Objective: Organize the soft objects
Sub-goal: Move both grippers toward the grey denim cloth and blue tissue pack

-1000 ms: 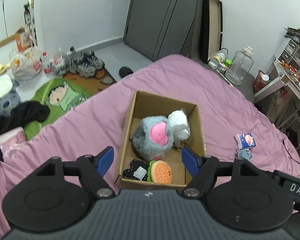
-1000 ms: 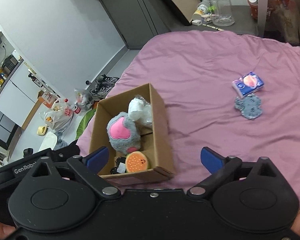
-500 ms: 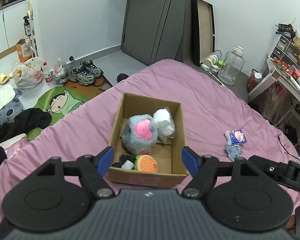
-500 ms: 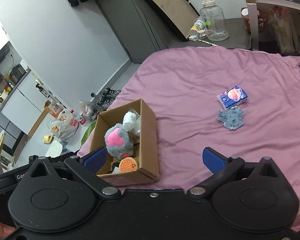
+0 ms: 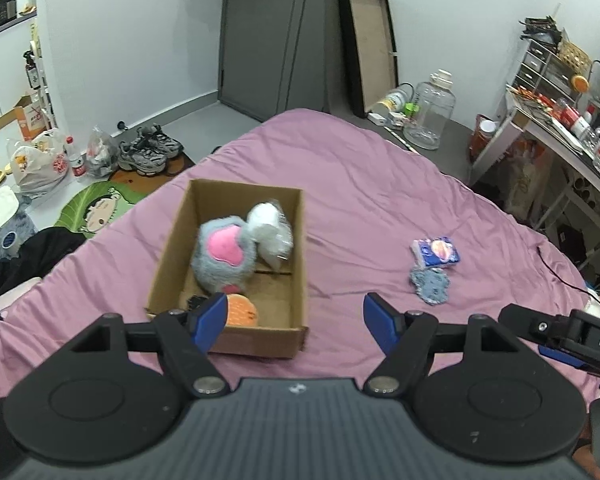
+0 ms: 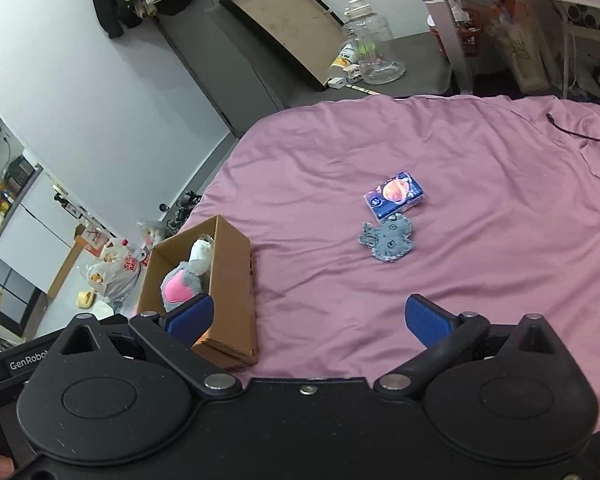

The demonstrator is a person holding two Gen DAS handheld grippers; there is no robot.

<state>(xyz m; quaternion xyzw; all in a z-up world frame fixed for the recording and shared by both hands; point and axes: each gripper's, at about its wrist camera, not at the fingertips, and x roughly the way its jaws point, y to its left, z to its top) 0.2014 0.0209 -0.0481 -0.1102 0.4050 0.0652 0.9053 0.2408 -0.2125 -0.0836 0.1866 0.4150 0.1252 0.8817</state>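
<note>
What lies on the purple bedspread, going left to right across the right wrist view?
Cardboard box holding the grey-and-pink plush, then the grey-blue knitted piece, then the tissue pack just past it and farther back.

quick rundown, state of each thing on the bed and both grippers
cardboard box: open-topped, on the bed
grey plush: inside the box
white bagged item: inside the box
tissue pack: on the bedsheet
blue crochet piece: flat on the sheet
left gripper: open, empty
right gripper: open, empty
</note>
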